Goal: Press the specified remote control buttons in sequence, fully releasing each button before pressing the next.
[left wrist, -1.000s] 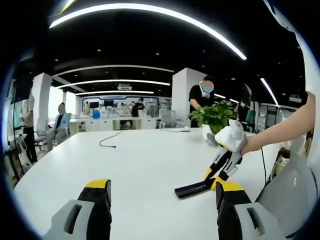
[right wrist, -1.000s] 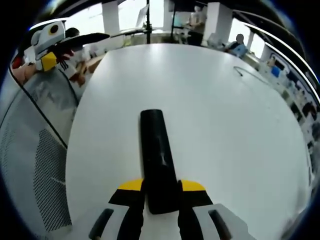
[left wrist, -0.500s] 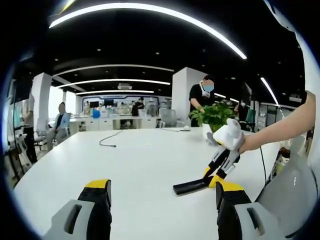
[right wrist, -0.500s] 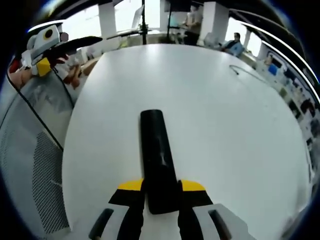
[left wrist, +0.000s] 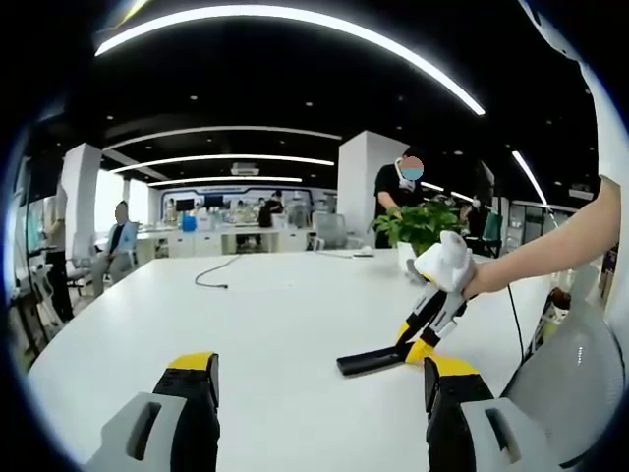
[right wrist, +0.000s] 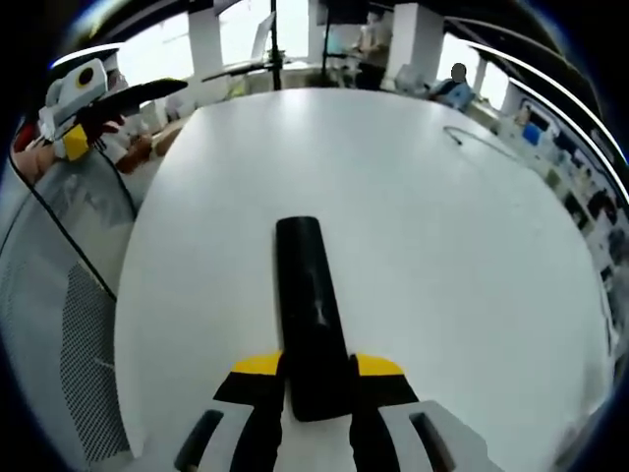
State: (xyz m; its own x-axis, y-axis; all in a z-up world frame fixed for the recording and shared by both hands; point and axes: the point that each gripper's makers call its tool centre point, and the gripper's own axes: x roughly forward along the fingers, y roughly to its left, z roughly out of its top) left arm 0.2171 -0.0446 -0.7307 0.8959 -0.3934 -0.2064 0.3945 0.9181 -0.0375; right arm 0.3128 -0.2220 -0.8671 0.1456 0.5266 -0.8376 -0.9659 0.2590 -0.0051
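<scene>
Two yellow-tipped jaws of the right gripper (right wrist: pixel 316 379) are clamping the near end of the black remote control (right wrist: pixel 307 310) at the lower centre of the right gripper view, and the remote's long body is running straight up the frame between them, its far end reaching out over the white surface (right wrist: pixel 432 226). Over in the left gripper view, that same right gripper (left wrist: pixel 421 342) is showing at the right of the frame, held by a person's hand (left wrist: pixel 474 282), and the remote control (left wrist: pixel 373 360) is jutting from its jaws toward the lower centre, tilted down, its far tip close over the surface (left wrist: pixel 275 315); whether it touches is hard to tell. The left gripper (left wrist: pixel 319 379) is sitting at the bottom of its own view with jaws spread wide apart, gripping nothing, and the remote is lying just above and inside the right-hand jaw. A potted plant (left wrist: pixel 421 228) is standing behind the hand at the right. The left gripper (right wrist: pixel 74 98) is also appearing at the upper left of the right gripper view.
</scene>
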